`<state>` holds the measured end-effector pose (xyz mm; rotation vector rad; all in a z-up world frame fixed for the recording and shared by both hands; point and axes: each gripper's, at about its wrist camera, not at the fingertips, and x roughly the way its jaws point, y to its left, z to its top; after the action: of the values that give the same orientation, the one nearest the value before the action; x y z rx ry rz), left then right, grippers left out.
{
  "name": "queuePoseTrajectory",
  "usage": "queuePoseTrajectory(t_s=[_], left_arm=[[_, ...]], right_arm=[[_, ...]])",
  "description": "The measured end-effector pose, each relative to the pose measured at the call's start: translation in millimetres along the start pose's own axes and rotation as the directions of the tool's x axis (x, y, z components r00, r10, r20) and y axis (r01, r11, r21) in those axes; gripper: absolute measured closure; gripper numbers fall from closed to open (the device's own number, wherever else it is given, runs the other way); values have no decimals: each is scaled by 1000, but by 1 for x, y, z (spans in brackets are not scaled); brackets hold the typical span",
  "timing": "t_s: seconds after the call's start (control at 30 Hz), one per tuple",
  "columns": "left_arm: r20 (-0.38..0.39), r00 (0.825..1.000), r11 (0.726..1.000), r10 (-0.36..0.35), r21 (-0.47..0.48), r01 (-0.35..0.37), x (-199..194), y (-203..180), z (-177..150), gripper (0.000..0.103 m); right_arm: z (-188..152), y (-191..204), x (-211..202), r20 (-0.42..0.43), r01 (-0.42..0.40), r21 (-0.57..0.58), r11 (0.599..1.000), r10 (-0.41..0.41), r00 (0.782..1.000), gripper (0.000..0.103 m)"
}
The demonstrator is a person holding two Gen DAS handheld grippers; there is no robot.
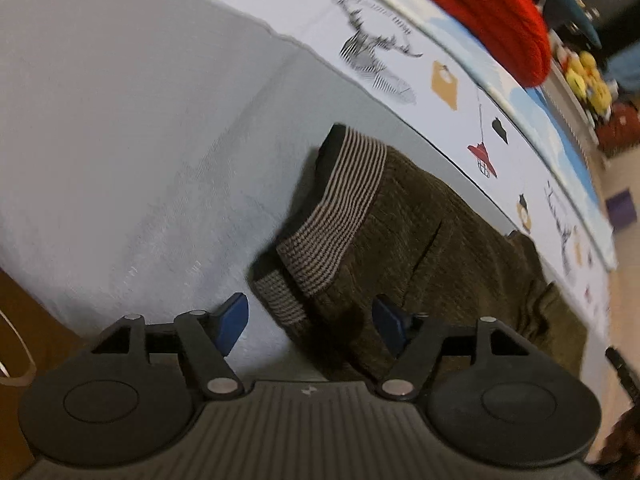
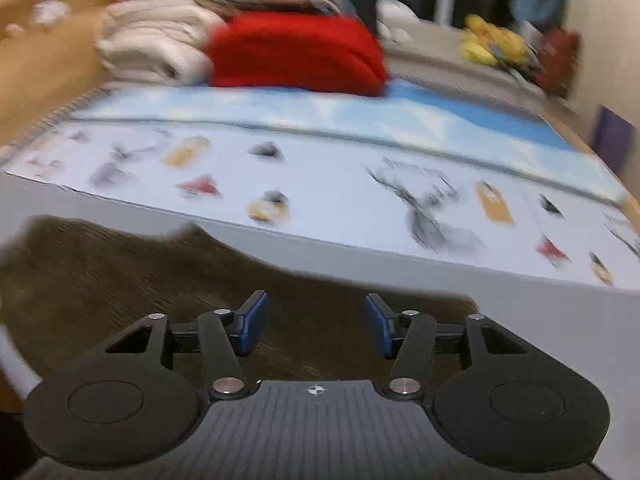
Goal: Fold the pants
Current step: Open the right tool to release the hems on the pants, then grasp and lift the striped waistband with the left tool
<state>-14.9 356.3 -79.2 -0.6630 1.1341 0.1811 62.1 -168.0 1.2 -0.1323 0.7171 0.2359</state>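
Dark olive-brown corduroy pants (image 1: 440,248) with a striped ribbed waistband (image 1: 340,208) lie on a pale grey sheet (image 1: 120,120). My left gripper (image 1: 310,326) is open, its blue pads either side of the waistband's near corner, just above the cloth. In the right wrist view the same brown pants (image 2: 120,276) spread under my right gripper (image 2: 316,326), which is open and empty, hovering over the fabric. This view is motion-blurred.
A printed light-blue mat (image 2: 360,184) with deer and lantern pictures lies beyond the pants. A red knit garment (image 2: 296,52) and folded white bedding (image 2: 160,36) are stacked at the back. Yellow plush toys (image 2: 496,44) sit far right. A wooden edge (image 1: 24,320) is at left.
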Motion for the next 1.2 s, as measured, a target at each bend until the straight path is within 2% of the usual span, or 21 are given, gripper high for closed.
queuePoseTrajectory(t_s=[0.07,0.13,0.23,0.3,0.4,0.43,0.47,0.5,0.57,0.63,0.73,0.8,0.87,0.9,0.97,1.03,1.13,1.17,1.2], left_arm=[[-30,999,999,-21,-45,20,10,0,5,29],[-56,998,997,-14,-77,10,21,-1,9,29],[-104,994,994,34,-103,-44,39,-3,14,27],[-107,993,992,57,-103,-68,45,-7,16,23],[-98,989,989,107,-91,-116,47,-18,15,23],[-96,988,987,122,-91,-130,46,-19,14,28],[-87,987,985,136,-92,-144,45,-22,14,38],[-76,985,983,152,-94,-159,43,-24,14,42],[-41,984,981,175,-73,-178,35,-32,14,61],[62,981,982,183,24,-185,19,-54,15,69],[214,972,977,99,162,-136,-6,-94,10,73],[263,965,964,1,255,-71,-18,-125,5,74],[288,952,922,-101,386,-19,-27,-163,-7,75],[292,945,891,-144,454,-4,-29,-184,-15,75],[273,930,801,-244,598,35,-31,-232,-37,76],[226,908,697,-352,711,93,-32,-279,-65,76],[102,849,551,-518,799,240,-37,-330,-110,75],[45,834,512,-551,807,295,-34,-345,-123,71],[-5,828,489,-560,805,336,-28,-359,-133,68]], right_arm=[[0,-2,-1,11,-13,26,1000,13,1000,49],[-3,-4,3,-12,-10,24,1000,10,1000,49],[-7,-7,1,-25,-25,28,999,26,999,49],[-8,-6,-4,-13,-27,6,1000,27,1000,49],[-7,-9,-10,0,-25,-9,1000,25,1000,49],[-7,-11,-12,2,-30,-4,1000,30,1000,49],[-7,-12,-13,2,-33,-1,999,33,999,49],[-7,-13,-14,2,-34,1,999,34,999,49],[-8,-15,-14,1,-33,3,999,33,999,49],[-9,-17,-15,0,-31,6,999,31,1000,49],[-8,-21,-15,-4,-31,24,999,31,999,49],[-8,-26,-15,-10,-36,55,998,37,999,49],[-8,-32,-14,-15,-42,93,995,44,999,49],[-8,-35,-14,-18,-42,113,993,44,999,49],[-9,-41,-14,-22,-28,136,990,31,999,49],[-11,-45,-14,-23,2,137,991,1,1000,49],[-14,-55,-16,-25,44,160,986,-41,999,49],[-15,-60,-17,-27,59,182,981,-55,998,49],[-16,-67,-17,-33,79,214,974,-73,997,49]])
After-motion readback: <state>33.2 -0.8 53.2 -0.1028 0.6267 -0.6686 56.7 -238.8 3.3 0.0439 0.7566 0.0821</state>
